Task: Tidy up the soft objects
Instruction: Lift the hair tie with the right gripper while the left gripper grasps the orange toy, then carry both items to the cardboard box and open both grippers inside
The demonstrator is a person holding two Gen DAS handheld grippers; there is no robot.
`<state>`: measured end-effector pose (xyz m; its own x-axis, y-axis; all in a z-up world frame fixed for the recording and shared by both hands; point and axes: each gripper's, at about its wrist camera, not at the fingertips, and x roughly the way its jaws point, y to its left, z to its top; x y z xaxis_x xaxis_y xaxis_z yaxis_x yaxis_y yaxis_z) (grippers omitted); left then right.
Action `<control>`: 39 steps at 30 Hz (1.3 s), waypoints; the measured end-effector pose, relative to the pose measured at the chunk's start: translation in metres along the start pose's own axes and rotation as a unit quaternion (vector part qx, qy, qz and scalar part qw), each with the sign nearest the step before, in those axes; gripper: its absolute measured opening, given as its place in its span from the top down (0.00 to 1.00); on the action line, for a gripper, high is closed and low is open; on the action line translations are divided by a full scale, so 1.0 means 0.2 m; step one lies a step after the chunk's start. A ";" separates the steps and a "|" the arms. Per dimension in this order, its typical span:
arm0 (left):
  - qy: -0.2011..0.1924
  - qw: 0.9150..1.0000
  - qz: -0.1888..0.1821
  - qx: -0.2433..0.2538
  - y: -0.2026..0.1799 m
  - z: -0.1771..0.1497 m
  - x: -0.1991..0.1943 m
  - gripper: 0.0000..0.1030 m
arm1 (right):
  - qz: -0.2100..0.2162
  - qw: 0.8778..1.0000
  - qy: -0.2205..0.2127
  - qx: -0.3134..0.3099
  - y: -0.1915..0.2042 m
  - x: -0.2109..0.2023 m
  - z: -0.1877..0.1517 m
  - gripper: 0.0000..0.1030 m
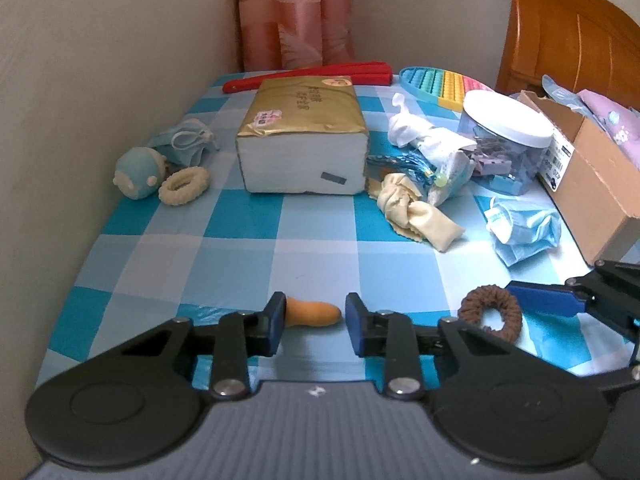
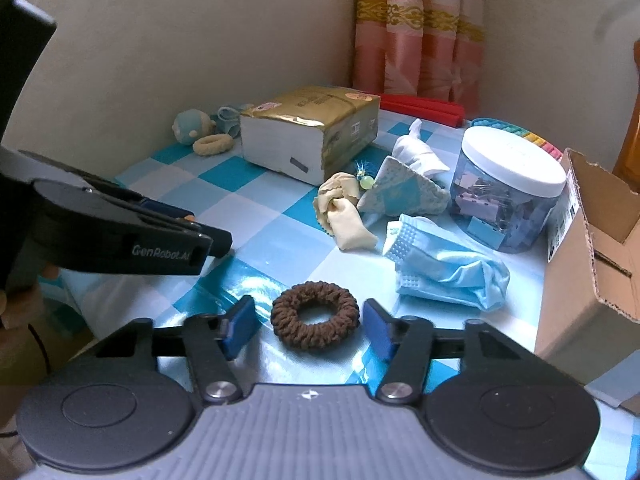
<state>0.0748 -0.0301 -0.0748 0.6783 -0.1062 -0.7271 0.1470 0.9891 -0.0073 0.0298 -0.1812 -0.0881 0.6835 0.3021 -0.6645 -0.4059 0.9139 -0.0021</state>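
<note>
My left gripper is open, its jaws on either side of a small orange soft toy lying on the checkered tablecloth. My right gripper is open around a brown scrunchie, which also shows in the left wrist view. Further back lie a beige knotted cloth, a crumpled blue face mask, a white cloth, a cream scrunchie, a pale blue plush and another mask.
A gold-wrapped tissue pack stands mid-table. A clear jar with a white lid and a cardboard box are at the right. A red folded fan and a rainbow pop toy lie at the back. Walls bound left and back.
</note>
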 end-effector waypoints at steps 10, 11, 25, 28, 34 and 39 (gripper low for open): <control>-0.001 0.999 -0.006 0.038 0.00 0.00 -0.06 0.73 | -0.014 1.000 0.003 0.011 0.01 -0.04 0.03 0.54; -0.002 0.999 -0.007 0.043 0.00 0.01 -0.07 0.73 | -0.015 1.000 0.000 0.011 0.01 -0.06 0.04 0.54; -0.006 0.994 -0.068 0.080 -0.13 0.19 -0.26 0.73 | -0.102 0.992 -0.074 -0.003 -0.28 -0.43 0.19 0.54; -0.009 0.993 -0.082 0.089 -0.19 0.24 -0.27 0.73 | -0.134 0.988 -0.077 0.006 -0.41 -0.46 0.21 0.53; -0.018 0.987 -0.108 0.120 -0.38 0.37 -0.26 0.73 | -0.153 0.986 -0.058 0.043 -0.65 -0.44 0.18 0.44; -0.032 0.976 -0.135 0.170 -0.61 0.50 -0.21 0.73 | -0.127 0.988 -0.063 0.060 -0.69 -0.46 0.11 0.19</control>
<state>0.1007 -0.1562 0.0262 0.6230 -0.3750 -0.6865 0.5502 0.8339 0.0438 0.0367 -0.3286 -0.0100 0.8271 0.0826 -0.5559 -0.1410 0.9880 -0.0629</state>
